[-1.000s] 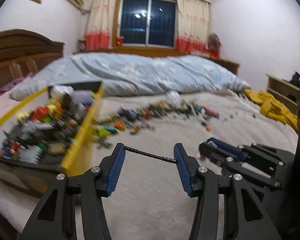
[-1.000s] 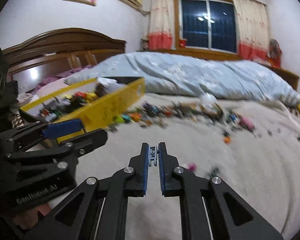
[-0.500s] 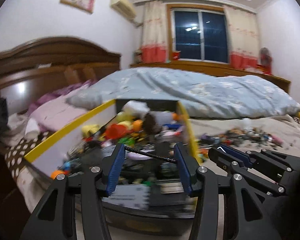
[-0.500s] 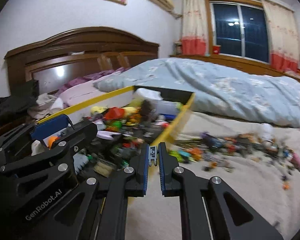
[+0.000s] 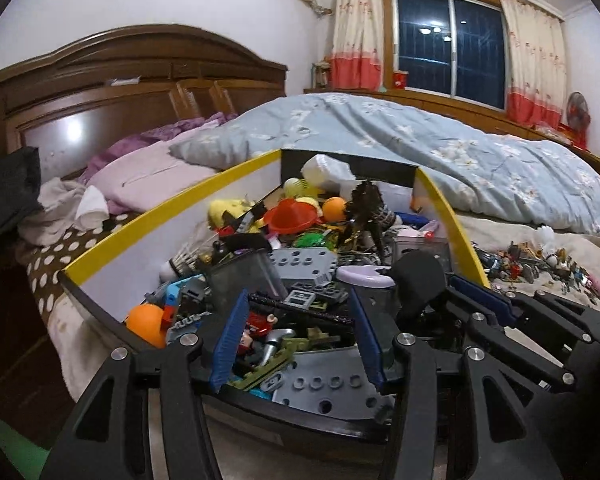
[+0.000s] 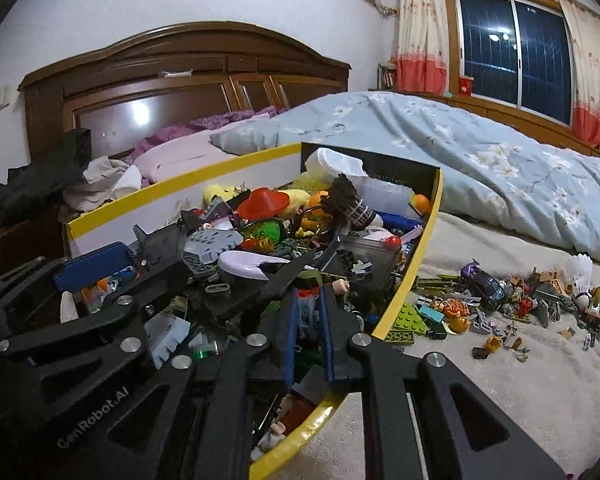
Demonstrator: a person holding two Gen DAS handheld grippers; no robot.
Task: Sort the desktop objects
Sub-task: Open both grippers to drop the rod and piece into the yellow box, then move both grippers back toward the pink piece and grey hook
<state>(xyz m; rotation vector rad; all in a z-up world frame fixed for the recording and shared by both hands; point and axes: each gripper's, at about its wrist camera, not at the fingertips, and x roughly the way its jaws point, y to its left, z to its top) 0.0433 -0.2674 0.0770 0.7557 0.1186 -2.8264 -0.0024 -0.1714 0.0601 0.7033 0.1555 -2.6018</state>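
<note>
Toy pieces are being dropped into the yellow-rimmed box (image 5: 172,216). Left gripper (image 5: 296,332) is clamping a thin black rod (image 5: 300,310) end to end over the box; right gripper (image 6: 308,328) is opening, its small grey piece (image 6: 305,316) releasing. Next: let the rod go, then return to the loose pile (image 6: 500,300) at three o'clock.
</note>
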